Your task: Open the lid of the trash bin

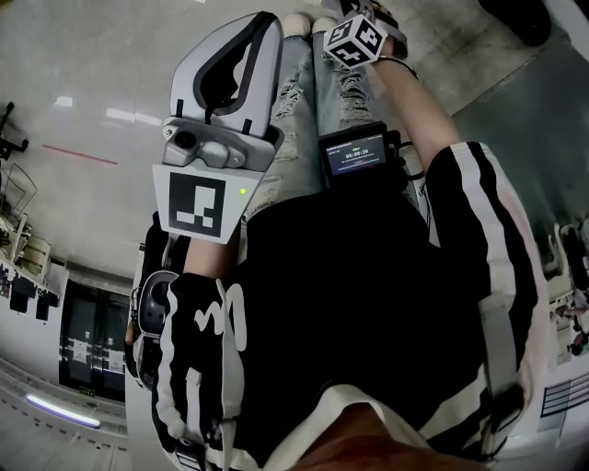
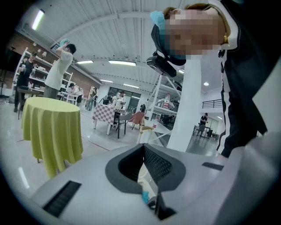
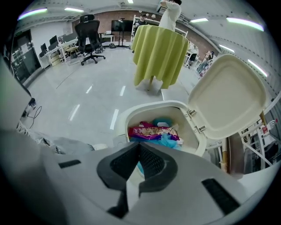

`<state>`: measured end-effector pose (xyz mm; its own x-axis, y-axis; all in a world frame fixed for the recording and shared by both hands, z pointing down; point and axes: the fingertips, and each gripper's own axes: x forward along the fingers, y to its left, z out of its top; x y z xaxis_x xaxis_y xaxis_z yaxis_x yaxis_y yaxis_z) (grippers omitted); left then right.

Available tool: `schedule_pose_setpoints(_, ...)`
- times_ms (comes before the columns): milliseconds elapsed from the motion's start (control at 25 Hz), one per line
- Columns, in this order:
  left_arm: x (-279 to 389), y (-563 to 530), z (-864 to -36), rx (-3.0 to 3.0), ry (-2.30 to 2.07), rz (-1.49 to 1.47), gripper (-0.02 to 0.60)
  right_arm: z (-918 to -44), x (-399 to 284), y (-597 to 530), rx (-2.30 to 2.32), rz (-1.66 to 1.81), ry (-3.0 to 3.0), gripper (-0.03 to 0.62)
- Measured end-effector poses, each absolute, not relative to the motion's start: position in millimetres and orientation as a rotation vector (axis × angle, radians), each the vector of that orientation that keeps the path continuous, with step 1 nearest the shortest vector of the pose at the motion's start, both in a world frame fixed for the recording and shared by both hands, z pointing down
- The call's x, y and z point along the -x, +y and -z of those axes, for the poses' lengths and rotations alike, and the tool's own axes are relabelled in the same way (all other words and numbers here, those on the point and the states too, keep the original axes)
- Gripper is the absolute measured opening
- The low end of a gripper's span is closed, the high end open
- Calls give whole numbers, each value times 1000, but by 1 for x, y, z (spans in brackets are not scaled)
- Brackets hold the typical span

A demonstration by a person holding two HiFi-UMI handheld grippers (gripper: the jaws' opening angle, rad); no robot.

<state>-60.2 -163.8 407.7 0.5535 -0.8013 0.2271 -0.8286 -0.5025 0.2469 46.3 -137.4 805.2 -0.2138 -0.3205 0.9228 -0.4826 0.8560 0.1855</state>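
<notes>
The white trash bin (image 3: 127,115) stands on the floor just beyond my right gripper (image 3: 139,146). Its lid (image 3: 228,97) is swung up and back, standing open on its hinges. Inside lie a purple wrapper (image 3: 153,131) and some blue rubbish. The right gripper's jaws are shut with nothing between them, and they are clear of the bin. My left gripper (image 2: 142,146) is also shut and holds nothing; it points away across the hall. In the head view the left gripper (image 1: 265,23) is held up by my chest, and only the right gripper's marker cube (image 1: 354,40) shows.
A round table under a yellow-green cloth (image 3: 159,48) stands behind the bin, with an office chair (image 3: 90,39) further back. The left gripper view shows the same cloth-covered table (image 2: 52,127), a white pillar (image 2: 186,110), a checkered table (image 2: 104,112) and several people.
</notes>
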Motion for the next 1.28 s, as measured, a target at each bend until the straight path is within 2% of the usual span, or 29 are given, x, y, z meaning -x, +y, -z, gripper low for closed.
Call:
schedule_pose_setpoints(440,49,-169,-406,-2486,-1322,-96,8,-772,-46,-158,-775,-342,-1917,5)
schedule_pose_setpoints(1280,43,-166,-386,-2524,-1286,-82,8,-684,-43,-194,-903,-236,-2051,5)
